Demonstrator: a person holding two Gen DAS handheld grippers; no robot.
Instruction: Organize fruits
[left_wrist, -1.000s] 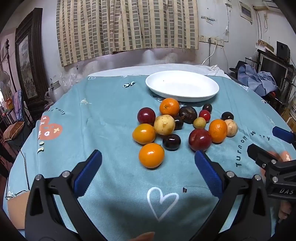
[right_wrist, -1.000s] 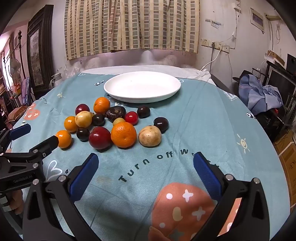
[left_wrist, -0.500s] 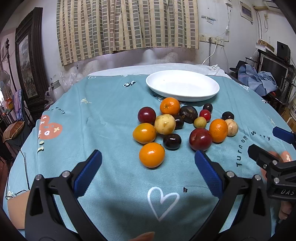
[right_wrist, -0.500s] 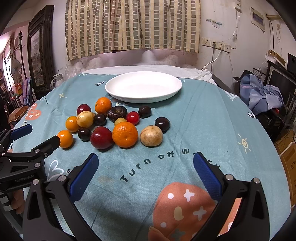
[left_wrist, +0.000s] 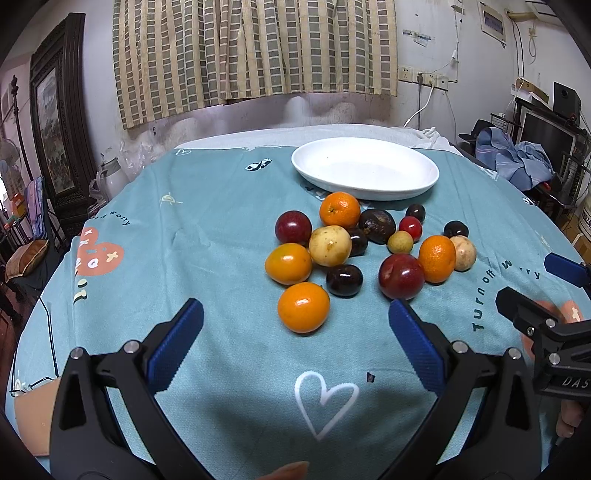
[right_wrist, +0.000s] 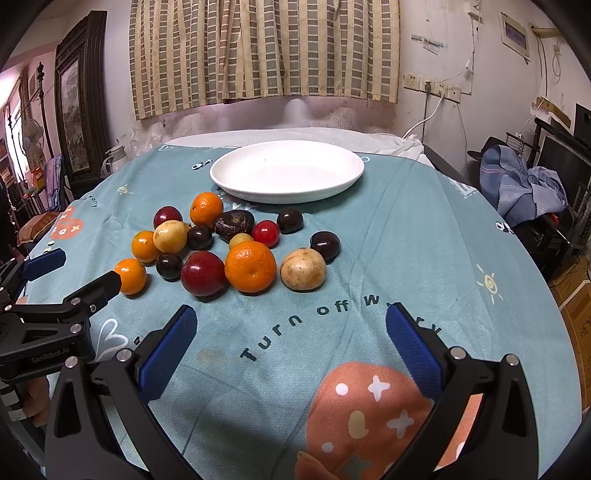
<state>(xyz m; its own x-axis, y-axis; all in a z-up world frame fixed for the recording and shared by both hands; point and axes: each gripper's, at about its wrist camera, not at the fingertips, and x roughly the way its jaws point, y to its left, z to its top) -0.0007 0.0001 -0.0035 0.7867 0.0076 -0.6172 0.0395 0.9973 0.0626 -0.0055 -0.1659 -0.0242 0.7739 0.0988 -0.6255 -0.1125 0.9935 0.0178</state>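
Observation:
Several fruits lie in a loose cluster on the teal cloth: oranges, red and dark plums, pale round ones. Nearest my left gripper (left_wrist: 295, 332) is an orange fruit (left_wrist: 303, 307), just beyond the open blue pads. A red plum (left_wrist: 401, 276) lies by the right pad. An empty white plate (left_wrist: 365, 168) stands behind the cluster. In the right wrist view my right gripper (right_wrist: 290, 336) is open over the "Turn off" lettering, short of an orange (right_wrist: 250, 266), a red plum (right_wrist: 204, 273) and a tan fruit (right_wrist: 303, 268); the plate (right_wrist: 287, 172) is beyond. Each gripper shows at the other view's edge.
The round table's teal cloth (left_wrist: 192, 236) falls off at left and right. A kettle (left_wrist: 110, 177) and a dark framed cabinet (left_wrist: 59, 122) stand at the left. Clothes on a chair (right_wrist: 524, 184) and a dark screen are at the right. Checked curtains hang behind.
Both grippers have crept slightly forward toward the fruit cluster; the fruits and plate have not moved and both stay open.

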